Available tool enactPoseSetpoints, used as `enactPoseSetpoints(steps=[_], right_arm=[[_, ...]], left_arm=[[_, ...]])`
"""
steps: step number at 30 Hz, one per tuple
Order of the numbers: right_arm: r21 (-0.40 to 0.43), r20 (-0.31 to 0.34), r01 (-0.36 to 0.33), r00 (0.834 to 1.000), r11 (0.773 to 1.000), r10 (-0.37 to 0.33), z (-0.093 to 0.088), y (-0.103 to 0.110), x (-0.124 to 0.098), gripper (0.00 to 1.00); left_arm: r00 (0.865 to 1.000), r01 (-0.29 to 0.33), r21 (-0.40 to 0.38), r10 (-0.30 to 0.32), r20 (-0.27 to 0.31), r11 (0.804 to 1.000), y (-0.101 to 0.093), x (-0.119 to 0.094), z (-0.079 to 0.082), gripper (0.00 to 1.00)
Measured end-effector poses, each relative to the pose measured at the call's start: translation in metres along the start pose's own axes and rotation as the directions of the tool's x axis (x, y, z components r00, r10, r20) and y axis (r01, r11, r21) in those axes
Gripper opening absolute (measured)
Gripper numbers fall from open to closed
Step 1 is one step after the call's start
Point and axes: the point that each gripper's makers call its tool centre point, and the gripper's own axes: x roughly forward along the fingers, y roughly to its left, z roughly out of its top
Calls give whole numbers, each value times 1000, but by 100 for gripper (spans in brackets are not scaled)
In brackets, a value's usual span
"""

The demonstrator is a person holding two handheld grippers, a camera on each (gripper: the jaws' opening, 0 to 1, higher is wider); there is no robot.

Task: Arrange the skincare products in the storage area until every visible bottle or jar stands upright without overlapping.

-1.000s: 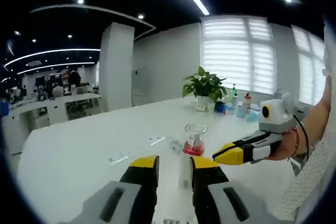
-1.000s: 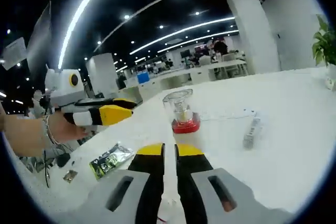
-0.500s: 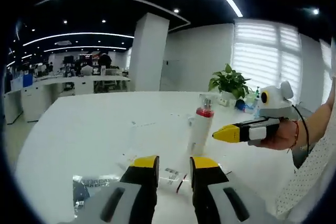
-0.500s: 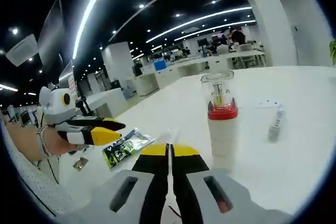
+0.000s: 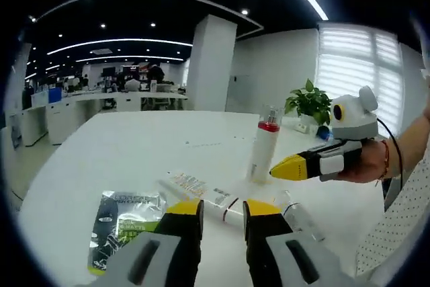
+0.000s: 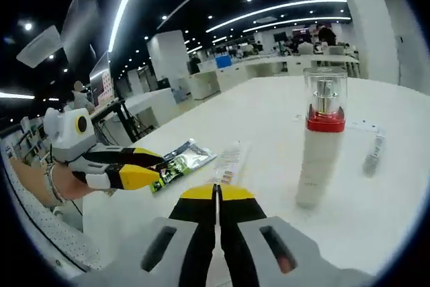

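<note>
A white pump bottle (image 5: pixel 262 149) (image 6: pixel 322 140) with a red collar and clear cap stands upright on the white table (image 5: pixel 121 159). In front of it a white tube (image 5: pixel 209 197) (image 6: pixel 228 158) lies flat. A green and black sachet (image 5: pixel 124 223) (image 6: pixel 179 161) also lies flat, nearer the table's edge. My left gripper (image 5: pixel 223 211) (image 6: pixel 138 168) hangs open and empty just short of the tube. Right of the bottle and apart from it, my right gripper (image 6: pixel 216 193) (image 5: pixel 290 166) is shut with nothing in it.
A small clear tube (image 5: pixel 300 212) (image 6: pixel 373 154) lies on the table beyond the bottle. A potted plant (image 5: pixel 310 102) and small bottles stand at the table's far end by the window. Desks and people are in the background. A sleeve (image 5: pixel 403 226) shows at the right.
The right jaws have closed from a narrow gap to shut. Both cameras have drawn back from the bottle, bringing the lying tube and the sachet into view. The bottle has stayed upright.
</note>
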Motion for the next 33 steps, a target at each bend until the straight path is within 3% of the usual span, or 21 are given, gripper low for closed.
enactPoseSetpoints(steps=[7, 14, 26, 33], right_arm=[[-41, -47, -27, 999, 999, 25, -4, 17, 10, 0], [-70, -73, -66, 995, 995, 61, 2, 28, 27, 0], [-53, -39, -146, 989, 988, 144, 19, 49, 49, 3], [-81, -68, -174, 983, 981, 169, 17, 58, 60, 7]], left_arm=[[998, -62, 22, 62, -10, 998, 4, -16, -6, 24], [990, -122, 74, 127, -68, 990, 9, -40, -18, 24], [980, -178, 99, 185, -72, 979, 7, -62, -16, 24], [981, -179, 30, 181, -76, 983, 13, -76, -13, 24]])
